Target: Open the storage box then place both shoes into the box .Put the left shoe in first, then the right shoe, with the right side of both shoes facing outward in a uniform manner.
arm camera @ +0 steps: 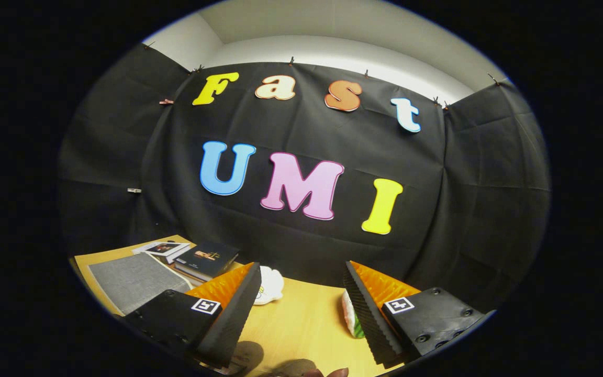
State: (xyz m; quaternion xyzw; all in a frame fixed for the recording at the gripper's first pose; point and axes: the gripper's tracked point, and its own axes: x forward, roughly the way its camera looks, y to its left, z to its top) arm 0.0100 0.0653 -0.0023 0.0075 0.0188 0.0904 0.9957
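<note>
My gripper (301, 267) is open and tilted up toward the booth wall, with nothing but bare wooden table (301, 319) between its fingers. A white shoe (269, 285) lies on the table just past the left fingertip, partly hidden by it. A second white shoe (350, 314) with green and red trim peeks out against the inner side of the right finger, mostly covered. A grey textured flat surface (134, 280) lies left of the left finger; I cannot tell if it is the storage box.
Two dark books (204, 259) and a lighter booklet (163, 247) lie at the table's back left, beyond the grey surface. The black cloth wall stands close behind the table. A person's fingertip (337, 373) shows at the near edge.
</note>
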